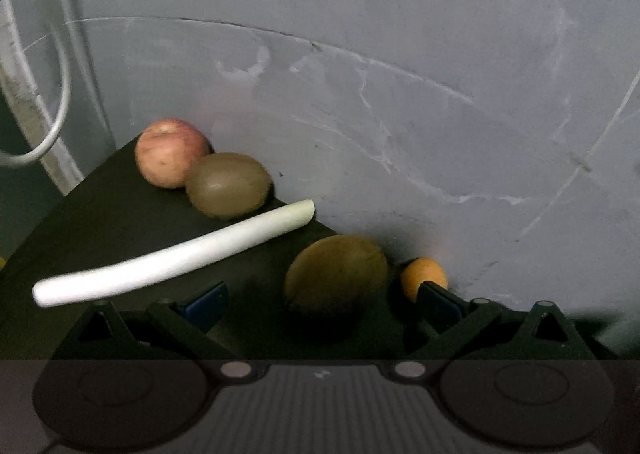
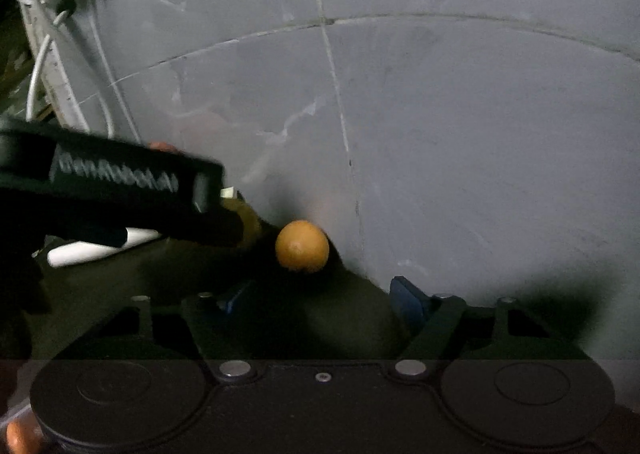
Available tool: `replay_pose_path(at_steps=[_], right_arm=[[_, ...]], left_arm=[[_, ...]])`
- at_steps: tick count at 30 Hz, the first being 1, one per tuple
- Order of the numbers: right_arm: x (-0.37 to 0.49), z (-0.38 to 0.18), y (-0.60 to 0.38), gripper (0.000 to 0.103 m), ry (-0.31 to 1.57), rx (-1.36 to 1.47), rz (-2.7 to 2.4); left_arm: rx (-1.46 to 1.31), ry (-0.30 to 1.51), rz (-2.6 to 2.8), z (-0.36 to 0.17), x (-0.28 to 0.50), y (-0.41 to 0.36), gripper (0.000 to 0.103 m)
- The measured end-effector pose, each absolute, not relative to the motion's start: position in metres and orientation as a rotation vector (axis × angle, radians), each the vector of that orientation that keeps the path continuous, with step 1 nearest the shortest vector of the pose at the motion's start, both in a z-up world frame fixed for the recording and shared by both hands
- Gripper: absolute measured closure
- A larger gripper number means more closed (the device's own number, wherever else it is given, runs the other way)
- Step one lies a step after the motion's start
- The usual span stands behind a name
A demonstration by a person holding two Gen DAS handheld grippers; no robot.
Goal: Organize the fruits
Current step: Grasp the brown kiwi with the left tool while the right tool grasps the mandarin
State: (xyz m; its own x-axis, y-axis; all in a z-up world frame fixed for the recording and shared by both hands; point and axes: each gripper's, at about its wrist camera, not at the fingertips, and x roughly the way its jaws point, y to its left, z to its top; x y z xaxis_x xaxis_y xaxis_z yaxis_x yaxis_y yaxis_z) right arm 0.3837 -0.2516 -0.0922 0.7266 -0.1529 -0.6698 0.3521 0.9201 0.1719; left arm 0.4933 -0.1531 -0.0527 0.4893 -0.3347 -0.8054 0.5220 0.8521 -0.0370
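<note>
Up close, left wrist view: near kiwi [image 1: 336, 274], brown, dull, blurred, sits on dark tabletop [image 1: 120, 222] between wide-open fingers of left gripper [image 1: 322, 298]; nothing gripped. Behind it, white leek stalk [image 1: 172, 254] lies diagonally; second kiwi [image 1: 228, 184] touches reddish apple [image 1: 172, 152] against grey wall [image 1: 400, 54]. Small orange [image 1: 422, 274] sits near the right-side pad. Right wrist view alone shows the left gripper's body from outside, the orange [image 2: 302, 246] round and unblocked, and right gripper [image 2: 320, 300] spread open, empty.
</note>
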Motion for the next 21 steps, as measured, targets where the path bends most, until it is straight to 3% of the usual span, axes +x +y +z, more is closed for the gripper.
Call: replay_pose_path(at_steps=[11, 16, 21], right_arm=[[0.407, -0.101, -0.239, 0.046, 0.668, 0.315, -0.305], [0.409, -0.100, -0.235, 0.055, 0.647, 0.335, -0.327], [0.402, -0.104, -0.235, 0.061, 0.634, 0.328, -0.325]], left_arm=[[0.214, 0.969, -0.559, -0.075, 0.523, -0.161, 0.017], [0.147, 0.980, -0.592, -0.078, 0.529, -0.158, 0.033], [0.135, 0.967, -0.590, -0.081, 0.530, -0.160, 0.038]])
